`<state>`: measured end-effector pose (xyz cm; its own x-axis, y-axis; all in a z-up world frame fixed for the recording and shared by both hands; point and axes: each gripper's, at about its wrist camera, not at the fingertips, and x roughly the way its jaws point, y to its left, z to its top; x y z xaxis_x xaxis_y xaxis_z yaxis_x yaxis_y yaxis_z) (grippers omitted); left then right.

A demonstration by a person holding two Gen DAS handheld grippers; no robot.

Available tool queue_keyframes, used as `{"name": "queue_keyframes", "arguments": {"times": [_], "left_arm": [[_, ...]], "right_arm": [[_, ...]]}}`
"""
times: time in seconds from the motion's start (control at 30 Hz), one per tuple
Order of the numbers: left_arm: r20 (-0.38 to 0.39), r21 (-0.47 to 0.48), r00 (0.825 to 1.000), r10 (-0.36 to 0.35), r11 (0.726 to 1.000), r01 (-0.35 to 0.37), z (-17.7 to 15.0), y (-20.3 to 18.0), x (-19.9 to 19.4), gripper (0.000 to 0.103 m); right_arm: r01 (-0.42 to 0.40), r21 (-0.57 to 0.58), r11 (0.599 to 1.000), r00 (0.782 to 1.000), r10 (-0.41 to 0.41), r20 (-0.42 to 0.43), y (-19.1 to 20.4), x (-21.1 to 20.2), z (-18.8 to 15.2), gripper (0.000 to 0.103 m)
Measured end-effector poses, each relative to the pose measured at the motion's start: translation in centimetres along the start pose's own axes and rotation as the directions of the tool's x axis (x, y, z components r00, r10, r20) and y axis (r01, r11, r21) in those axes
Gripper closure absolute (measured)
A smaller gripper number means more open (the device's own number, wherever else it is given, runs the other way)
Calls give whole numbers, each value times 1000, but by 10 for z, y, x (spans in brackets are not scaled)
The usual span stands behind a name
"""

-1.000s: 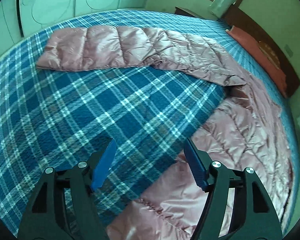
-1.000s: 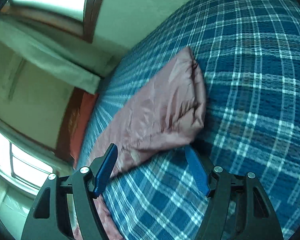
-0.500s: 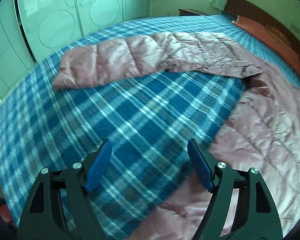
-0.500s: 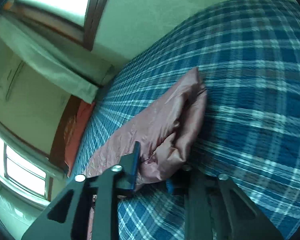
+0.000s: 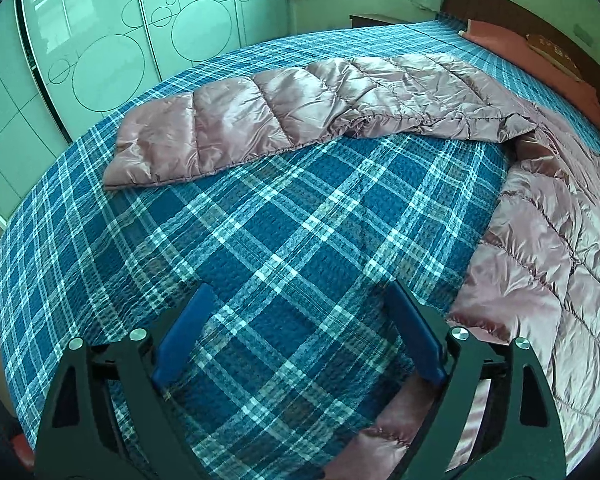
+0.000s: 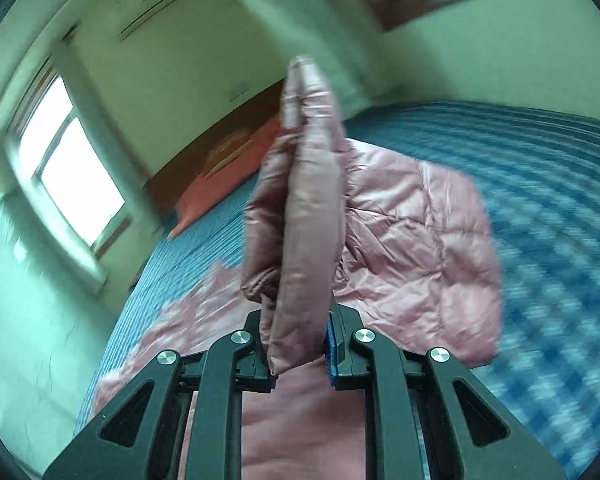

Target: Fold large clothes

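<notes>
A shiny pink quilted jacket (image 5: 560, 240) lies spread on the blue plaid bed (image 5: 260, 248). One long sleeve (image 5: 260, 112) stretches left across the bedspread. My left gripper (image 5: 300, 292) hovers over bare plaid beside the jacket's hem; its jaws are opening and nothing is between them. In the right wrist view my right gripper (image 6: 300, 328) is still closing, its pads pressing on the cuff of the other sleeve (image 6: 308, 200). That sleeve stands up out of the jaws, lifted off the bed. The jacket's body (image 6: 420, 240) lies behind it.
A pale green wardrobe (image 5: 100, 40) with circle patterns runs along the bed's far left side. A wooden headboard (image 5: 500, 12) and a red pillow (image 5: 532, 60) are at the far right. A window (image 6: 72, 168) lights the wall beside the bed.
My right gripper shut on the sleeve cuff, then rolled and lifted it off the bed toward the jacket's body. My left gripper's jaws widened and it tilted so more wardrobe shows.
</notes>
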<state>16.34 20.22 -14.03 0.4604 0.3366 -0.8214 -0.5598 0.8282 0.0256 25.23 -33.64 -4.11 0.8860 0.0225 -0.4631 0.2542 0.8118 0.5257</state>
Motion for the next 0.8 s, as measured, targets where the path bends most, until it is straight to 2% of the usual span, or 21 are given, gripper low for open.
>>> {"name": "queue_keyframes", "arguments": {"times": [0.2,0.33,0.5,0.63,0.73,0.8], "left_arm": [[9,-3,1000,-10,1000,11,1,8,8,9],[15,-6,1000,-18,1000,19,-1,7,8,8],[25,-6,999,-23,1000,24,-4,8,10,7],[25,-6,999,-23,1000,23,-2,7,9,6],[25,-6,999,-22,1000,23,-2,7,9,6],[25,-5,999,-20,1000,20,-2,7,11,6]], "right_arm": [[-113,-148,983,988,95,-120,97,61,-36,86],[-194,-210,958,964,146,-224,154,100,-65,86],[-257,-265,929,930,164,-328,200,127,-108,86],[-284,-312,906,903,144,-404,229,146,-145,86],[-310,-327,893,862,119,-493,236,161,-166,85],[-316,-344,884,845,98,-525,238,172,-177,82]]}}
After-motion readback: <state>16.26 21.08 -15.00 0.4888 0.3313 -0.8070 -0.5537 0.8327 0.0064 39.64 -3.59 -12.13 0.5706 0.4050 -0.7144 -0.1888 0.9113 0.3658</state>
